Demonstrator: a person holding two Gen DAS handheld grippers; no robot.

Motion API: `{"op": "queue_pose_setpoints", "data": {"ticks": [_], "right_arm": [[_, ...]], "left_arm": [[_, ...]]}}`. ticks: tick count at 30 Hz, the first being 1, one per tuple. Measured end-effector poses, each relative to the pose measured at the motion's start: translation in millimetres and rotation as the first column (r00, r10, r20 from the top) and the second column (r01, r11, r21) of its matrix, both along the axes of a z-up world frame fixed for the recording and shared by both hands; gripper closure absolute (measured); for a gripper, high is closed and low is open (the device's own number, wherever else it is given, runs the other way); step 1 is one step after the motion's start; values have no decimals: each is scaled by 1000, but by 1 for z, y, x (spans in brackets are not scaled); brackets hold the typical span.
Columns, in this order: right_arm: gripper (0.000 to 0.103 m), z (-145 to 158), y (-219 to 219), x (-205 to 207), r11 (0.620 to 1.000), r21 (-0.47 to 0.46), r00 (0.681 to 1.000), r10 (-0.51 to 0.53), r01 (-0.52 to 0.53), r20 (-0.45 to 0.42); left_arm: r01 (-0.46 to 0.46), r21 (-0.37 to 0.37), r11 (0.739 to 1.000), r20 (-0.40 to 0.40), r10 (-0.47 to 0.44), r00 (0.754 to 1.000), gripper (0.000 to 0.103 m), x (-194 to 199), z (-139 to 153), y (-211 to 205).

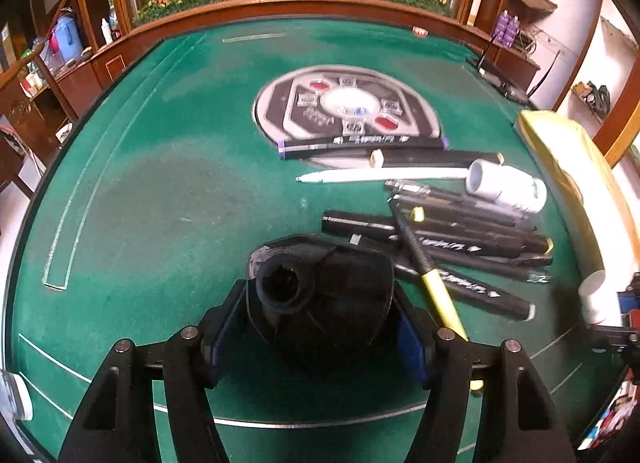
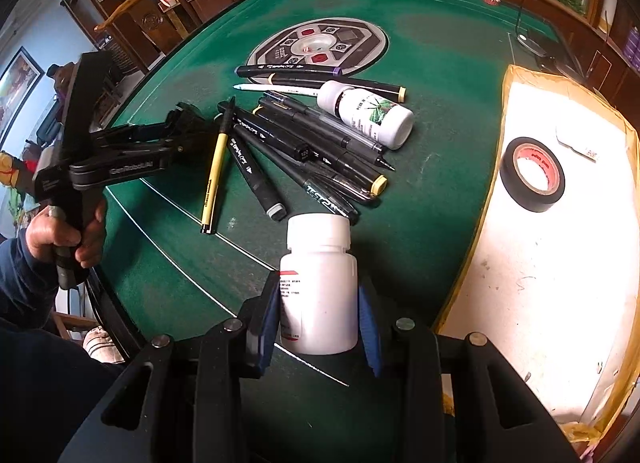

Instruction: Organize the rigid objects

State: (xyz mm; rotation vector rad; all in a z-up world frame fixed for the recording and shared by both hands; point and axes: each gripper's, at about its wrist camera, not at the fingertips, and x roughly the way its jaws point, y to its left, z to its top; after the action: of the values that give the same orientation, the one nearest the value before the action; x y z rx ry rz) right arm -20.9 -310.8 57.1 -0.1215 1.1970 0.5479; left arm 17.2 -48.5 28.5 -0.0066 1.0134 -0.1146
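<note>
Pens and markers [image 1: 448,223] lie heaped on the green desk [image 1: 160,183], right of the left claw [image 1: 316,327], which clamps a black holder [image 1: 316,295]. Nearer that heap [image 2: 304,143], the right claw [image 2: 318,323] grips a white bottle [image 2: 318,283]; black tape [image 2: 532,173] sits beyond.

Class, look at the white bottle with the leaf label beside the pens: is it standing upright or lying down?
Lying down. The labelled bottle rests on its side across the pens, cap pointing left.

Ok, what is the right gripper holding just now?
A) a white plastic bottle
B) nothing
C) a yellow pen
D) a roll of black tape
A: the right gripper has its blue pads against both sides of the white plastic bottle; the black tape roll lies apart on the white tray.
</note>
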Motion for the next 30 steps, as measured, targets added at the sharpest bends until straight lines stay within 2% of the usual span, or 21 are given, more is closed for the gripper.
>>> {"op": "queue_pose_setpoints", "data": {"ticks": [10, 18, 22, 27, 30], "right_arm": [[68, 6, -1, 0, 1000, 24, 1000, -2, 1, 24], [68, 22, -37, 10, 988, 86, 990, -132, 127, 56], [68, 29, -74, 16, 958, 109, 959, -274, 266, 73], [68, 26, -118, 16, 899, 95, 899, -433, 427, 69], [68, 18, -145, 13, 859, 97, 861, -507, 502, 34]], "left_arm": [[86, -21, 996, 92, -84, 992, 32, -13, 46, -33], [233, -22, 972, 119, -229, 966, 32, -18, 68, -91], [343, -29, 939, 121, -338, 933, 32, -21, 75, -135], [492, -50, 869, 110, -485, 868, 33, -30, 79, -197], [565, -41, 824, 97, -560, 823, 33, -35, 77, -233]]}}
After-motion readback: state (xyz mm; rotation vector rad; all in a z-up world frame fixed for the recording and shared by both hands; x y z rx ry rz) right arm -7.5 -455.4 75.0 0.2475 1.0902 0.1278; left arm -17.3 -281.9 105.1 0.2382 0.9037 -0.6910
